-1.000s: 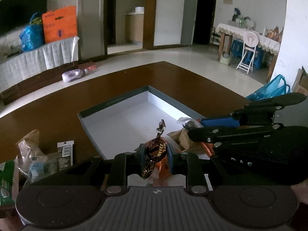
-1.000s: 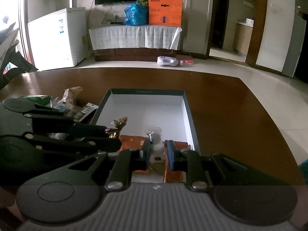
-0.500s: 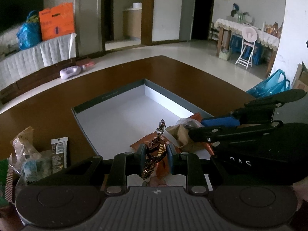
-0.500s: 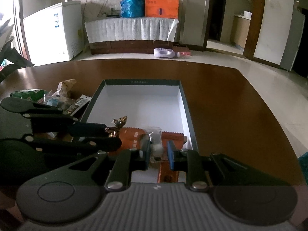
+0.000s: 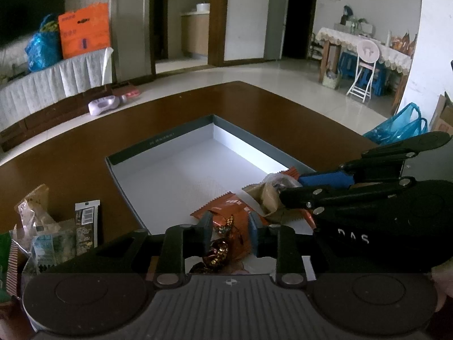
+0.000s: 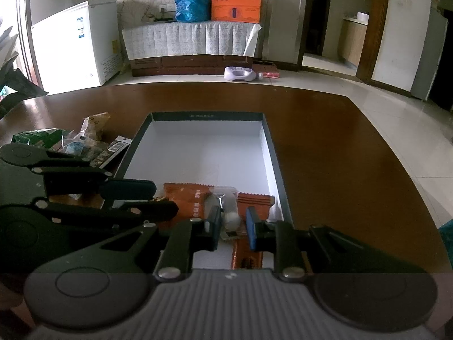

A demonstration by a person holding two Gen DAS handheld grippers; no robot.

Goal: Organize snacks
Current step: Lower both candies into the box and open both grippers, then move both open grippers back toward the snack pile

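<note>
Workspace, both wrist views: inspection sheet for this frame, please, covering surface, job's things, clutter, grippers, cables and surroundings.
Surface: brown wooden table, glossy.
Job's things: shallow white-lined box holds orange packets; brown foil candy lies between the left gripper's fingers.
Clutter: loose snack packets on the table outside the box.
Grippers: left gripper jaws have just been opening, pads off the candy; right gripper shut on a clear-wrapped snack.
Cables: nothing seen.
Surroundings: white freezer, orange carton, blue bag, folding chair.
</note>
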